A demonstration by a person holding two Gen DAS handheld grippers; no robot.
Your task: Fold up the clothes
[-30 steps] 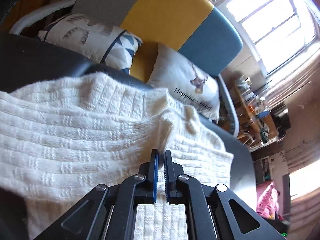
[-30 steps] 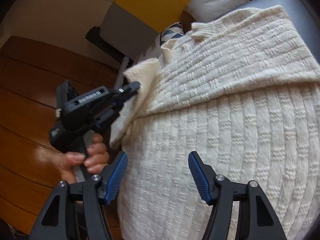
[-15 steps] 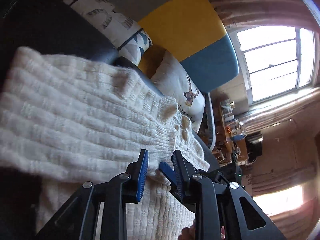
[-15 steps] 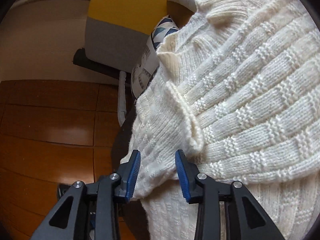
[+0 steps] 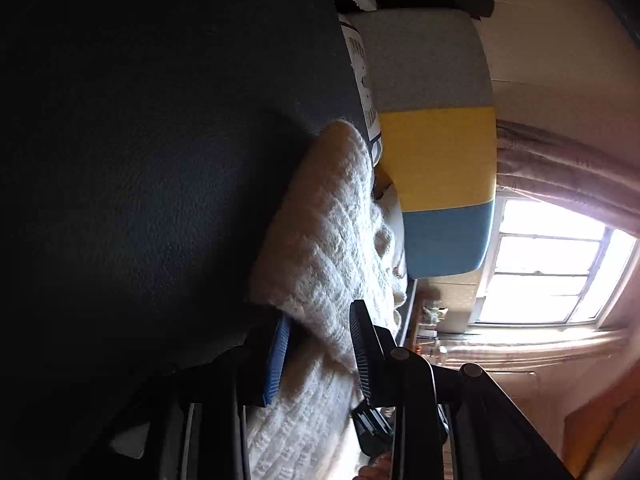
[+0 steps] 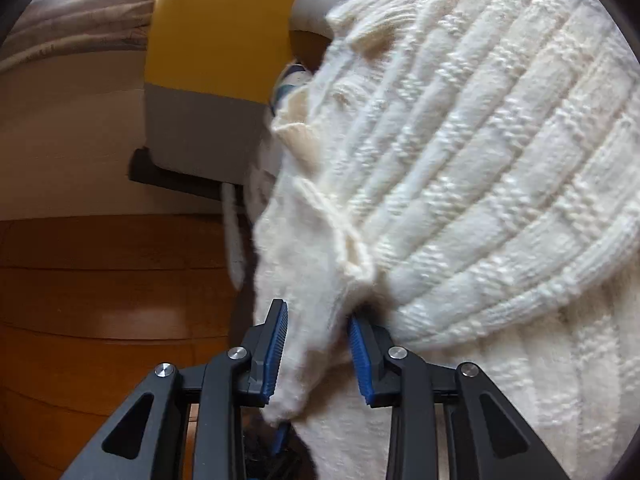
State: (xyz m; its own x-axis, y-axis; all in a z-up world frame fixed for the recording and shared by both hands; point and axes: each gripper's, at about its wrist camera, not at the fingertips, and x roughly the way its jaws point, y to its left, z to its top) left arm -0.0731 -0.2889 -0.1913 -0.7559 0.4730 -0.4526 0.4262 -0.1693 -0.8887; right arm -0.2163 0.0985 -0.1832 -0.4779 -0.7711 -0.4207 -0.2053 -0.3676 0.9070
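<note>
Both grippers have dropped to the sweater's [image 6: 460, 168] left edge on the dark seat [image 5: 140, 160]. Left gripper [image 5: 318, 354] and right gripper [image 6: 318, 354] straddle knit, part-spread. Likely mid-fold: next, pinch firmly, carry rightward.

left tongs [image 5: 318, 354] jaws parted, right tongs [image 6: 316, 354] jaws parted, fingertip [image 5: 374, 472] visible below left tongs

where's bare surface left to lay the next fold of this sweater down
Free: the dark padded surface on the near side of the cream knit sweater, seen by the left wrist camera, with nothing on it. Crowded: the far edge, where pillows and the yellow, grey and blue chair back press against the sweater. The wood floor lies beyond its hanging edge.
</note>
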